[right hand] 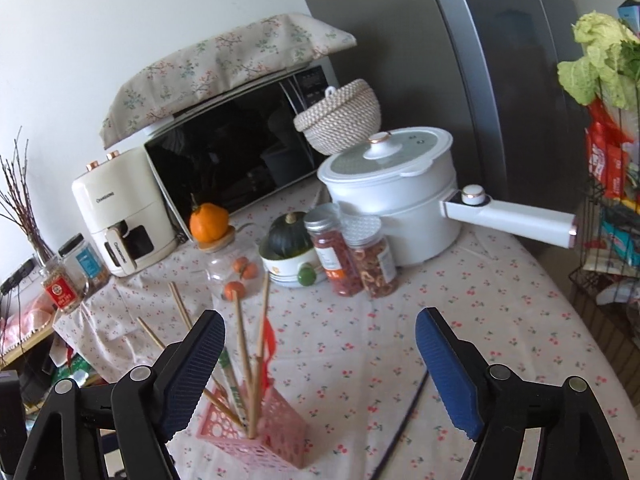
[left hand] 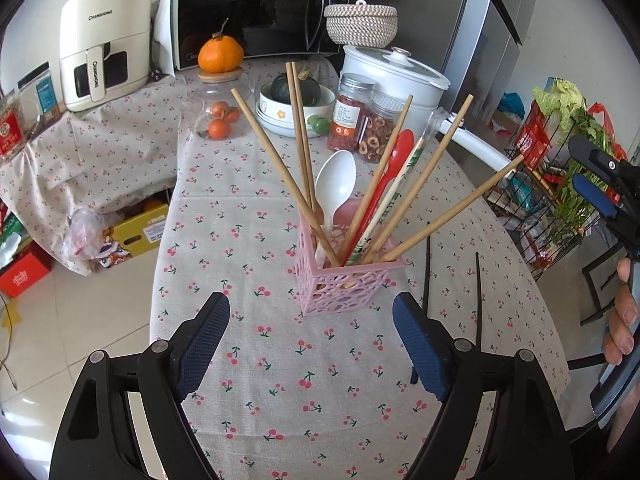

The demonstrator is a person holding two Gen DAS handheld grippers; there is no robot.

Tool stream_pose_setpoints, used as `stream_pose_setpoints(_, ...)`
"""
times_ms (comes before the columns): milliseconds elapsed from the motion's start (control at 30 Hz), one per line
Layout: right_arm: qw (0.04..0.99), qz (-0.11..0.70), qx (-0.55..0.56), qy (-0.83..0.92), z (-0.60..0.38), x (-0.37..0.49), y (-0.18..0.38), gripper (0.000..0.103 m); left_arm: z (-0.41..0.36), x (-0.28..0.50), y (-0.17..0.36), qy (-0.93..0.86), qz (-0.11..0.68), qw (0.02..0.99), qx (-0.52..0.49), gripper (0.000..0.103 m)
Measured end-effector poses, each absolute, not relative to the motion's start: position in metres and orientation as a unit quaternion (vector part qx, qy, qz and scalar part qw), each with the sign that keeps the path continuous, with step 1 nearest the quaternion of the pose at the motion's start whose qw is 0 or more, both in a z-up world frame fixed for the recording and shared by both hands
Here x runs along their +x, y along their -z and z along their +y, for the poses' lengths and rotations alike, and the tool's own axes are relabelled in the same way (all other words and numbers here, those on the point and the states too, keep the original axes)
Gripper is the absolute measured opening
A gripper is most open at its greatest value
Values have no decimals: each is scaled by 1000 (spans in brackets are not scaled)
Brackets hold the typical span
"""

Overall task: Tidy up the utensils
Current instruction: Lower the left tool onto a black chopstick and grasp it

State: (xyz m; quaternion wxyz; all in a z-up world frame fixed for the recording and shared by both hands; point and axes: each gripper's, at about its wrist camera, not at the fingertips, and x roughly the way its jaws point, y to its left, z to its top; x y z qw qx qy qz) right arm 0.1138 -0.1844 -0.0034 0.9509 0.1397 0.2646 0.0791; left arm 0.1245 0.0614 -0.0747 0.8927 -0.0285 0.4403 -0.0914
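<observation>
Lettering reads "CHANGHONG" twice on the cream air fryer (left hand: 105, 42), far left on the table (left hand: 280, 380), once on its body and once down its handle. Beside it a glass jar (left hand: 12, 128) carries a red label whose print is too small to read. The tablecloth is a pale weave sprinkled with small red cherries.

The holder (left hand: 344, 280) is a square pink plastic basket with a lattice of round holes, standing upright mid-table. It bristles with slim wooden chopsticks (left hand: 280, 168) fanned outward, a glossy white spoon (left hand: 336, 184) and a red spoon (left hand: 394, 172). Two black chopsticks (left hand: 477, 300) lie flat on the cloth just right of it.

The left gripper (left hand: 310, 340) hangs near the holder, its ribbed blue pads wide apart and empty. The right gripper (right hand: 320, 368) is spread wide too, clasping nothing, with the holder (right hand: 260, 432) low beside its left finger.
</observation>
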Motion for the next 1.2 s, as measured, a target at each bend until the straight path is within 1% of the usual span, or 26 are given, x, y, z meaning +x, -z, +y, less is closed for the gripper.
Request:
stream_pose_setpoints(433, 917, 385, 100, -9, -248, 109, 57, 88, -10, 115, 88, 130, 454, 881, 32, 87)
stream_pose_setpoints(700, 885, 457, 83, 26, -277, 112, 87, 88, -72, 113, 119, 152, 473, 861, 107, 87)
stream_pose_setpoints(900, 859, 498, 103, 49, -301, 120, 105, 88, -120, 131, 145, 157, 476, 848, 171, 87)
stream_pose_setpoints(1033, 848, 520, 91, 55, -307, 127, 115, 88, -139, 159, 156, 156, 479, 849, 160, 86)
stream_pose_setpoints(1100, 843, 527, 89, 54, -309, 130, 119, 88, -145, 176, 162, 147, 484, 850, 147, 81)
stream_pose_setpoints(1167, 839, 534, 91, 55, -313, 133, 122, 88, -151, 193, 170, 141, 493, 849, 131, 67)
stream_pose_setpoints(1200, 837, 536, 92, 55, -314, 133, 124, 88, -152, 201, 173, 139, 498, 847, 122, 63)
